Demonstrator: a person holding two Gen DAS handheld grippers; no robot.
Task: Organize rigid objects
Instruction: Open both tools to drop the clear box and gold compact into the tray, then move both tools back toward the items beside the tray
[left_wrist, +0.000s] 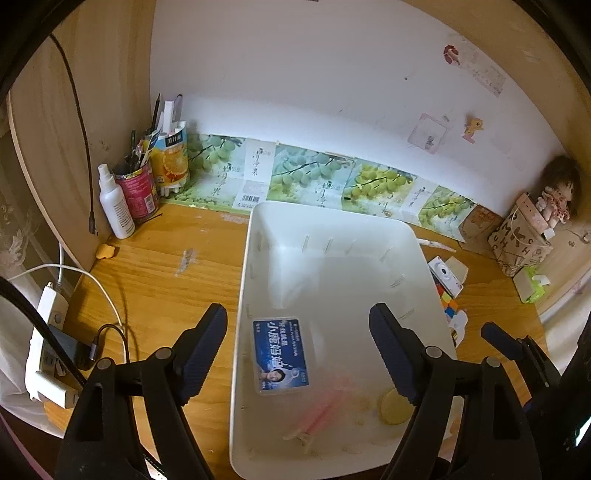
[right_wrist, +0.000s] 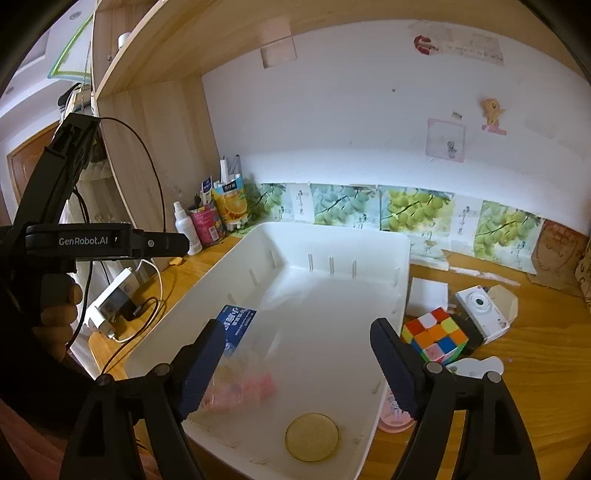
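Right wrist view, cube (right_wrist: 436, 334) beside bin (right_wrist: 402, 243)

ahead of your right gripper sits a plain white bin (right_wrist: 388, 236). inside it: a blue printed card box (right_wrist: 236, 321), a blurry pink packet (right_wrist: 243, 387) and a pale yellow disc (right_wrist: 312, 436). to that gripper's right you've got a cube (right_wrist: 436, 334) in red, orange, yellow, green, white and blue squares, and a white camera (right_wrist: 482, 310).

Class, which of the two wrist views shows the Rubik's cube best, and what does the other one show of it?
The right wrist view: the Rubik's cube shows three coloured faces beside the white bin. In the left wrist view the cube is only a sliver behind the bin's rim.
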